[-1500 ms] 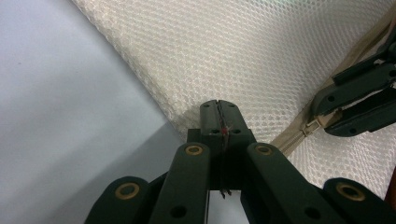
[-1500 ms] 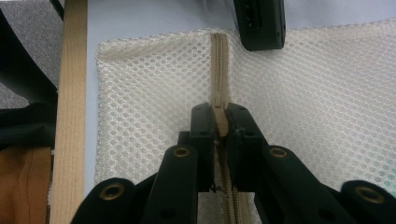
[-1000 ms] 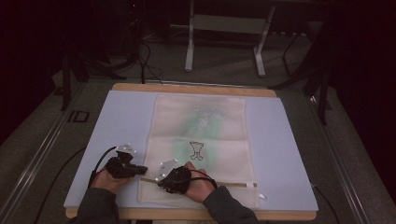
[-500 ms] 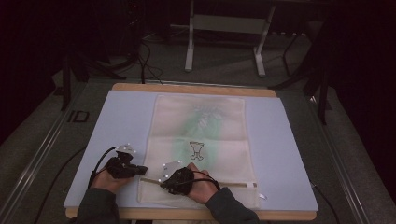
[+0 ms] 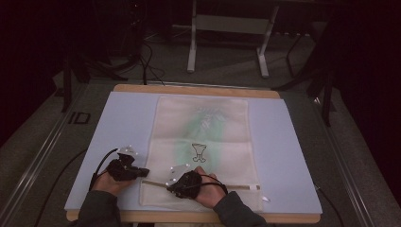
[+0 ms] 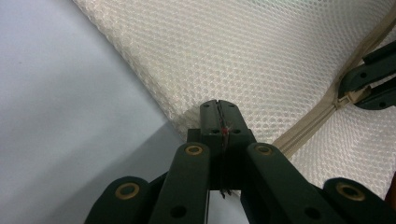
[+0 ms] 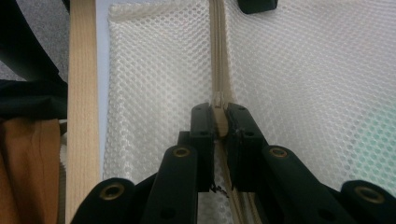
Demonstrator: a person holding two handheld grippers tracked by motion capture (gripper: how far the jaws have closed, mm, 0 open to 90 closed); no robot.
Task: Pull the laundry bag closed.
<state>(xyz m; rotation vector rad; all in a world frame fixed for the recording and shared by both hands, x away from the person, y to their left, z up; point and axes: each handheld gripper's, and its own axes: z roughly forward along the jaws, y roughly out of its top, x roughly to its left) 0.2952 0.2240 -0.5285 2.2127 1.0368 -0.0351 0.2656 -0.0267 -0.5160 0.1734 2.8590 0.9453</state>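
Note:
A white mesh bag (image 5: 203, 137) lies flat on the pale blue mat (image 5: 283, 142), with a green garment showing faintly through it. Its beige zipper (image 5: 236, 187) runs along the near edge. My left gripper (image 5: 144, 172) is shut on the bag's left edge; in the left gripper view the jaws (image 6: 218, 105) pinch the mesh bag (image 6: 261, 51) at its corner, beside the zipper's (image 6: 308, 126) end. My right gripper (image 5: 169, 185) points left along the zipper. In the right gripper view it (image 7: 219, 112) is shut on the zipper pull (image 7: 219, 122). The zipper (image 7: 217, 46) runs on ahead over the mesh (image 7: 154, 84).
The mat covers a wooden table whose near edge (image 7: 81, 93) lies just beside the bag. A brown sleeve (image 7: 23, 168) is close to that edge. Dark floor, cables and a metal stand's legs (image 5: 191, 52) lie beyond the table.
My right gripper has crept slightly to the right along the zipper line. The left gripper has stayed where it was.

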